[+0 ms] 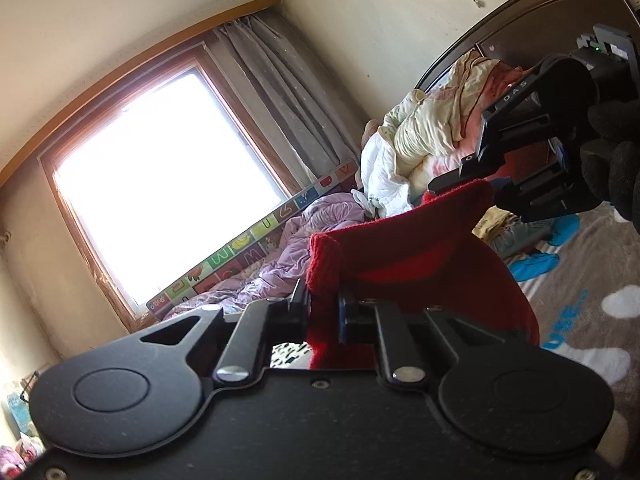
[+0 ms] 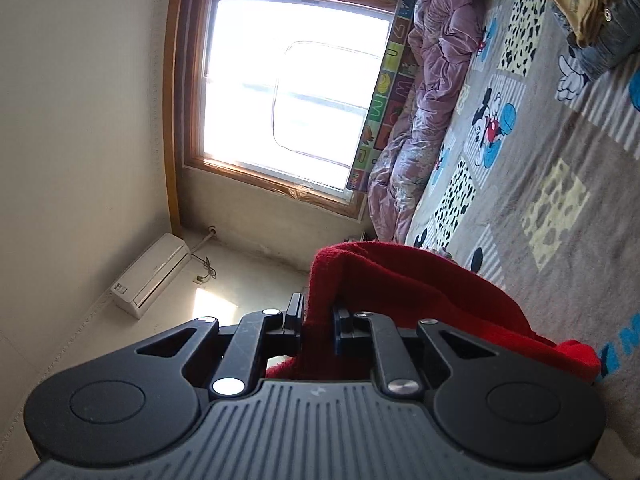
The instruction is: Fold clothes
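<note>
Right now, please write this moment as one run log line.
left tongs: shut on red garment | right tongs: shut on red garment | garment: held above bed

From my left wrist view, the red knitted garment (image 1: 420, 256) hangs from my closed left gripper (image 1: 323, 314) and blocks twelve o'clock. At two o'clock my right gripper (image 1: 464, 178) crowds close, and a heap of cream and white bedding (image 1: 416, 144) rises behind. From my right wrist view, the grey cartoon-print bed cover (image 2: 540, 152) lies bare toward two o'clock.
</note>
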Tool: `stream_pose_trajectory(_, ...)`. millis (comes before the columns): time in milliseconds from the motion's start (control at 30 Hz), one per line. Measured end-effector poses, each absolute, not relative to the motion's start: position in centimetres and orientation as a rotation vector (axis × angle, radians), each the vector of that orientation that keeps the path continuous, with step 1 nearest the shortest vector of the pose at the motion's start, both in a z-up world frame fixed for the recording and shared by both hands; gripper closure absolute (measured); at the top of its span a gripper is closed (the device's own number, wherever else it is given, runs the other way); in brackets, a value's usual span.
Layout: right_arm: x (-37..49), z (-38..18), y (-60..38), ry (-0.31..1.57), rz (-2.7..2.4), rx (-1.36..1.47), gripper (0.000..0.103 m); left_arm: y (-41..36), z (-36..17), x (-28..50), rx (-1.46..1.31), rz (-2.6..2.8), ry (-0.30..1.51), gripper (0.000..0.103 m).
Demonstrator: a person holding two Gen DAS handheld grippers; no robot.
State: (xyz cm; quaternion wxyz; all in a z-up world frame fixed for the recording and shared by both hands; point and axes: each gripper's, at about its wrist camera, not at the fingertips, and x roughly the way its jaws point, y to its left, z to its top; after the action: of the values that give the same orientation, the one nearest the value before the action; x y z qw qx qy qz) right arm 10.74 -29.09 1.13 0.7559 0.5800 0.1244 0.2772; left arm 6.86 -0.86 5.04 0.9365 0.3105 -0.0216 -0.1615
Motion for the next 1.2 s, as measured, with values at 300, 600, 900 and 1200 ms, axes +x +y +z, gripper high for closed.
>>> stream_pose_trajectory(300,14.4,4.6,-29.2,0.235,0.631,1.257,0.087,-0.7,8.7,10.5,0.689,-0.305,-0.067,0.091)
stream_pose_trajectory(600,18.5,8.2,-29.6,0.206,0.648,1.226,0.087,-0.5,10.9,14.3,0.702,-0.287,-0.066,0.091)
stream_pose_trajectory(900,23.4,10.0,-30.0,0.203,0.636,1.198,0.088,-1.1,12.1,19.6,0.742,-0.259,-0.05,0.091)
stream_pose_trajectory(1200,29.5,9.8,-29.1,0.23,0.608,1.158,0.088,-0.1,11.7,26.5,0.691,-0.235,0.037,0.091)
